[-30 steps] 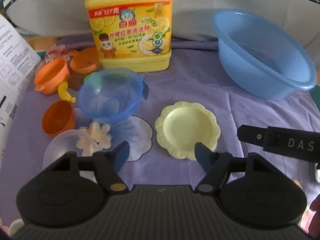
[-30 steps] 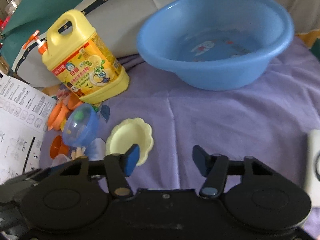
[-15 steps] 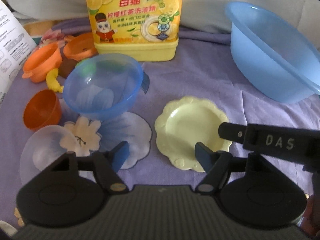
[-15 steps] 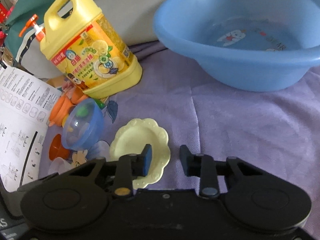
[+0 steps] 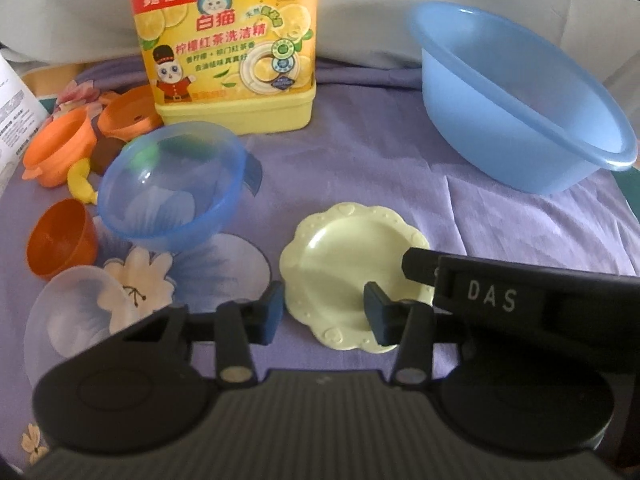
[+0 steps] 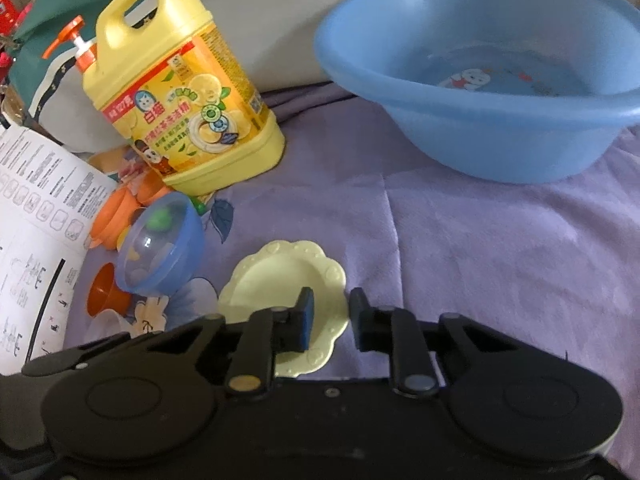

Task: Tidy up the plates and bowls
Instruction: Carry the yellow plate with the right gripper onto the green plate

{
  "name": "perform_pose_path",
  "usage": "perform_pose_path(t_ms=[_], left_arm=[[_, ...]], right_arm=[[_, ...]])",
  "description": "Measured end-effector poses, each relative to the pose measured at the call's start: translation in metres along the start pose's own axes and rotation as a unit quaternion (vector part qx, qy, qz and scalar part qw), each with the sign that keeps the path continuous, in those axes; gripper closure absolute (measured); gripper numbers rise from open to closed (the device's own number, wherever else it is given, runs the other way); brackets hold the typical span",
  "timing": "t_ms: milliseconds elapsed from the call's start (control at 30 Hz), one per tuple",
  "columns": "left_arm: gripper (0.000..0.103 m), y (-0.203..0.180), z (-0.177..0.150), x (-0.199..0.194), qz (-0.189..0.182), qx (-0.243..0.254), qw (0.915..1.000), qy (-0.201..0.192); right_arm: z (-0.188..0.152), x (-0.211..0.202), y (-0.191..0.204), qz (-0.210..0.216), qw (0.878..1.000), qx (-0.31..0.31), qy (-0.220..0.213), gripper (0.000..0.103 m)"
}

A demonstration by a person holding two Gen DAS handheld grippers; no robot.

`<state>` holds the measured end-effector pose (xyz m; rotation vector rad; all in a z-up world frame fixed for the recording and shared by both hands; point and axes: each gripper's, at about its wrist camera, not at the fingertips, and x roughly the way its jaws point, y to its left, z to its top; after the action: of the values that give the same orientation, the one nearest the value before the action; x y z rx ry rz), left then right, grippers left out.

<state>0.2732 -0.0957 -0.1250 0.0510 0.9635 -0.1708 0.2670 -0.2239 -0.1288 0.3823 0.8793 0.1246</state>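
Observation:
A pale yellow scalloped plate (image 5: 348, 264) lies flat on the purple cloth; it also shows in the right wrist view (image 6: 280, 276). My left gripper (image 5: 324, 314) is open, its jaws straddling the plate's near left rim. My right gripper (image 6: 331, 318) is narrowly open, its jaws either side of the plate's right rim; its body (image 5: 520, 300) crosses the left wrist view over the plate's right side. A tilted clear blue bowl (image 5: 172, 184) sits left of the plate. An orange cup (image 5: 60, 244) and a clear bowl (image 5: 76, 320) lie nearer left.
A big blue basin (image 6: 492, 68) stands at the back right. A yellow detergent jug (image 5: 226, 40) stands at the back. Orange toy cups (image 5: 60, 148) and a yellow toy banana (image 5: 80, 180) lie left. A printed sheet (image 6: 32, 220) lies at the far left.
Both grippers have moved forward onto the yellow plate. The right gripper's jaws have narrowed a lot, the left's somewhat. The plate has not moved.

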Motion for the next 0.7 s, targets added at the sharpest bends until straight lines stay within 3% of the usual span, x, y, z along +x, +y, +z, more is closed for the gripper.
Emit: perform_pose_path(t_ms=[333,700], left_arm=[[0.061,-0.008,-0.018,-0.027,-0.013,0.005,0.9997,0.019],[0.06,-0.007,-0.058,-0.09,-0.019,0.023,0.9994,0.02]], right_arm=[[-0.022,-0.034,-0.001,-0.004,1.0,0.007,0.008,0.083],[-0.065,-0.097,0.017,-0.01,1.0,0.004,0.012,0.083]])
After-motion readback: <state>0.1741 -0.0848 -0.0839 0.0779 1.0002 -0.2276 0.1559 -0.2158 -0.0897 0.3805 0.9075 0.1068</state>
